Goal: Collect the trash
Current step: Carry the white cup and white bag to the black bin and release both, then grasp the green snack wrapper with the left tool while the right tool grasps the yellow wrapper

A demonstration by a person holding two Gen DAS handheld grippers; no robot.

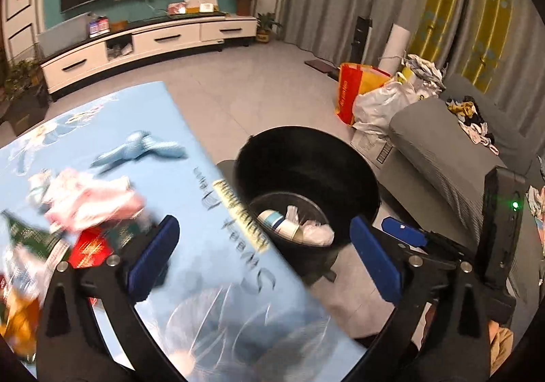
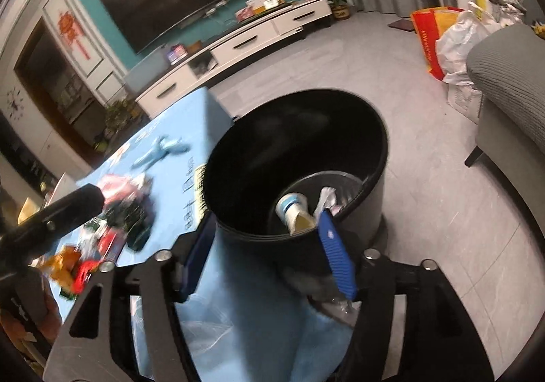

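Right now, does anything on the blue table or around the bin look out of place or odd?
Yes. Wrappers and crumpled paper lie scattered over the left part of the blue table, not yet collected. The black bin stands upright beside the table edge, with cups and tissue at its bottom. Nothing looks spilled or broken.

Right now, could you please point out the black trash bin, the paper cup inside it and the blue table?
black trash bin (image 2: 340,102): right wrist view, far rim.
paper cup (image 2: 293,208): right wrist view, its side.
blue table (image 1: 190,184): left wrist view, bare top.
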